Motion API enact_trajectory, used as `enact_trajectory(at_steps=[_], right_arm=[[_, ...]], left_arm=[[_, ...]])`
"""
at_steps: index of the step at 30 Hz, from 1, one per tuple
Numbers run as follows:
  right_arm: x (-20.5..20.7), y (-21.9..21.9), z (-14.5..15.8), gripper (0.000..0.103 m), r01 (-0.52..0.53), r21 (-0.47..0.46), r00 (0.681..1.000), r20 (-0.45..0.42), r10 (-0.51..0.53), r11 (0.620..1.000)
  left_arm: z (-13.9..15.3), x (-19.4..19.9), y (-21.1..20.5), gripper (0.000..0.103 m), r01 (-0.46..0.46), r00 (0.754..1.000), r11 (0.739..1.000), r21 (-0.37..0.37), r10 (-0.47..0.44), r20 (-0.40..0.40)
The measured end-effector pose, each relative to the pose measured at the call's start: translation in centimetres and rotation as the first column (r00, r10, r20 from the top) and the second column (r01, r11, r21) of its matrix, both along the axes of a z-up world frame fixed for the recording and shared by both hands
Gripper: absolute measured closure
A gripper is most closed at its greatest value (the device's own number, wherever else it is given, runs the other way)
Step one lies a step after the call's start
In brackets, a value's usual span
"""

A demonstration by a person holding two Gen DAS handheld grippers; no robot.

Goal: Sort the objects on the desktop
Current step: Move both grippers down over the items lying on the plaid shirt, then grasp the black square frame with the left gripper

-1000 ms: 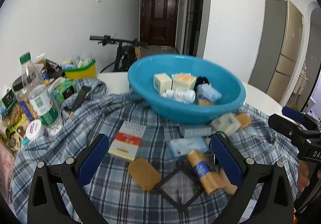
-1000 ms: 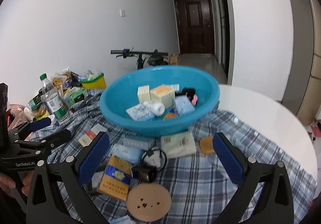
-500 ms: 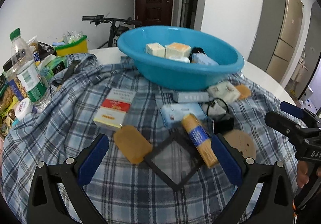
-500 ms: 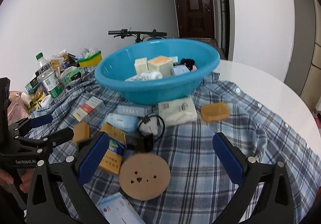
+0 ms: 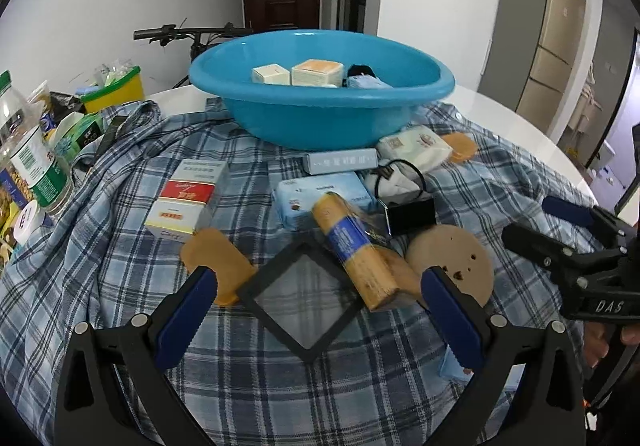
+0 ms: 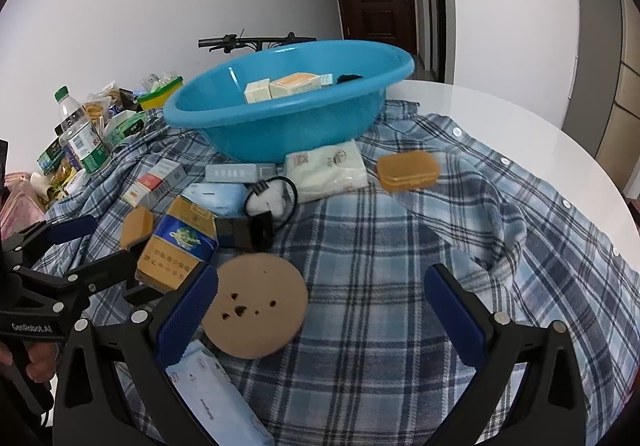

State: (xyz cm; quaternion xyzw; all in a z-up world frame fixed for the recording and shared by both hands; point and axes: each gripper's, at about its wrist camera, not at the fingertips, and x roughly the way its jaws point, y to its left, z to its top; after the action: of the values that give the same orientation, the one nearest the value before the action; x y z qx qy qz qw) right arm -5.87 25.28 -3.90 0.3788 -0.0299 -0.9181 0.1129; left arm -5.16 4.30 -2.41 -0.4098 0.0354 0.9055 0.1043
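A: Left wrist view: what fills the scene, biggest thing first?

B: A plaid shirt (image 5: 120,246) covers the round table (image 5: 500,114). On it sits a blue basin (image 5: 320,114), already holding 2 small boxes (image 5: 296,72) and a few other bits.

A: What has changed in the past second?

B: Both views have dropped lower and closer to the loose items in front of the basin, so the basin's inside is now mostly hidden behind its rim. By my reading, a pick-up is near.

A: What waits to be sorted?

B: A red and white box (image 5: 188,202), a blue and gold carton (image 5: 356,246), a tissue pack (image 6: 326,170), a round brown disc (image 6: 256,306), a black square frame (image 5: 302,296), and an orange case (image 6: 408,170).

A: And the claws?

B: The left gripper (image 5: 316,310) is spread wide around the frame, empty. The right gripper (image 6: 320,310) is likewise wide apart, with the disc just inside its left finger (image 6: 186,314).
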Motion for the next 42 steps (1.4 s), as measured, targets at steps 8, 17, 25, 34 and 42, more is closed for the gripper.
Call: enact_trajectory(at_steps=[8,17,25,34,42], right_arm=[[0.0,0.7,0.1,0.0,0.019,-0.012,1.0,0.002,-0.019,1.0],[-0.4,1.5,1.2,0.0,0.048,-0.004,0.998,-0.026,-0.048,0.999],[-0.6,1.5,0.6,0.0,0.061,-0.003,0.998,-0.004,-0.061,0.998],[-0.7,1.2,0.4,0.0,0.063,-0.007,0.998,0.001,-0.063,0.998],[-0.7,1.1,0.3,0.0,0.059,-0.022,0.998,0.003,-0.059,0.998]], left_arm=[[-1.3,0.5,-0.8,0.0,0.016,0.999,1.0,-0.008,-0.015,0.045],[-1.9,-0.3,-1.9,0.0,0.139,0.988,0.989,-0.045,-0.136,0.068],[-2.8,-1.7,-1.8,0.0,0.183,0.979,0.983,-0.027,-0.179,0.101],[-3.1,-1.8,-2.0,0.0,0.21,0.971,0.977,0.032,-0.212,0.112],[-2.8,-1.4,-1.9,0.013,0.228,0.965,0.971,0.07,-0.235,0.12]])
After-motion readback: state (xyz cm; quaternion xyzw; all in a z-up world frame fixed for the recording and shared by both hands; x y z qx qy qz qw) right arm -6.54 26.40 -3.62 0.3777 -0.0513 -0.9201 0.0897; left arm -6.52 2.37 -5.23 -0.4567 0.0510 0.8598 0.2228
